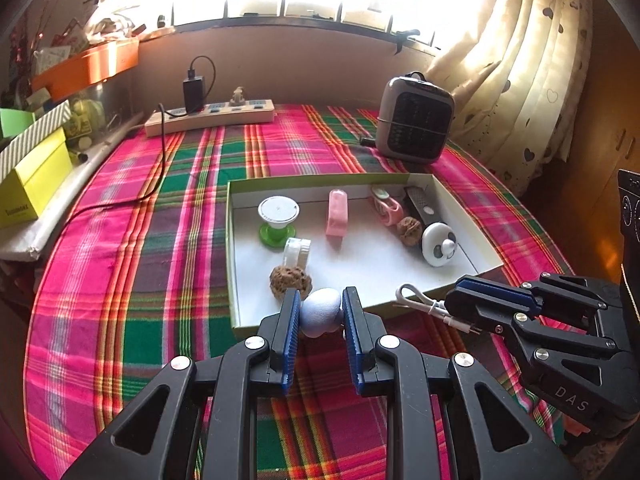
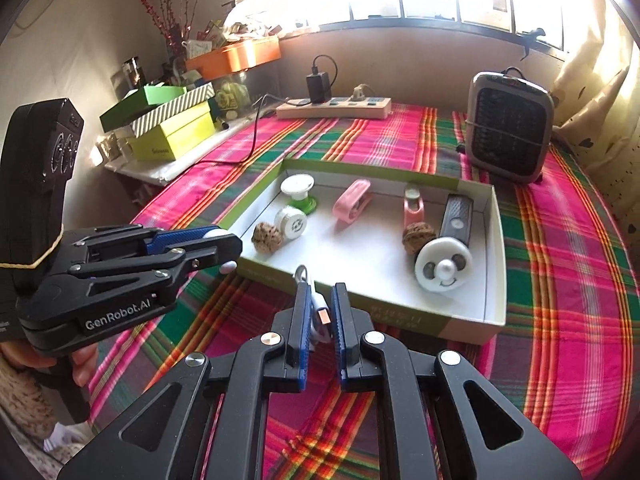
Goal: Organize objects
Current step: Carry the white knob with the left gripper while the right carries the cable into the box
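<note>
Setting: sunlit window and a plaid tablecloth (image 1: 132, 264) under a shallow white box (image 1: 236, 264) that already holds small odds and ends.
Left claw (image 1: 320, 312): narrow, clamped on a pale egg (image 1: 320, 310), poised just over the box's near rim at 6 o'clock.
Right claw (image 2: 320, 312): narrow, pinching a bundled white cable (image 2: 322, 316), loop (image 1: 408, 292) poking toward the same rim.
Free floor: bare white patch mid-box, between the brown nut (image 1: 290, 282) at 9 o'clock and the round white toy (image 1: 438, 244) at 3 o'clock.
Advice: likely best to carry both past the rim, lower until each touches the floor, then let go; the egg may roll, so set it against the nut.
</note>
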{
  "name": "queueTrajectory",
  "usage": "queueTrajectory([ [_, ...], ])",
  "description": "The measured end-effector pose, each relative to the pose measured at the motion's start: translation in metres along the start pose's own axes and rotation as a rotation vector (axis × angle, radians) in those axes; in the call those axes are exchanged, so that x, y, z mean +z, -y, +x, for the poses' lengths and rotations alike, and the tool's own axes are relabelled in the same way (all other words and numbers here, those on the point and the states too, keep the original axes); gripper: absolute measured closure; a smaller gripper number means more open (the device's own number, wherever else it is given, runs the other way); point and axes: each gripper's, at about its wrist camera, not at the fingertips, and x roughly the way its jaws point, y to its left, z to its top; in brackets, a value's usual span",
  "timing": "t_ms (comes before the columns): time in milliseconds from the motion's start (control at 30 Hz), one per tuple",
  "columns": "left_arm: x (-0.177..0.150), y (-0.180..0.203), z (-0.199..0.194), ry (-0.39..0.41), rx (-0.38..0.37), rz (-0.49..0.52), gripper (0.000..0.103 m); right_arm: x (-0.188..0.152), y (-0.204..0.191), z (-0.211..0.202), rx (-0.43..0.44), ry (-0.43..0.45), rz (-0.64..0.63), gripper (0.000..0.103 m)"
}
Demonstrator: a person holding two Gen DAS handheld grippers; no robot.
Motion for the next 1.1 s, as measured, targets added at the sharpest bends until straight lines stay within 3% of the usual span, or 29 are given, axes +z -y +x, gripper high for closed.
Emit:
queueTrajectory([
  [667,0.003,0.000,0.000,0.003,0.002,-0.001,0.083,0.002,0.006,-0.010,0.004,0.020,0.014,0.095],
  [1100,0.015,0.006,0.006,0.015,-0.003,0.017,0.083,0.026,0.014,-0.012,-0.045,0.063,0.005,0.095],
])
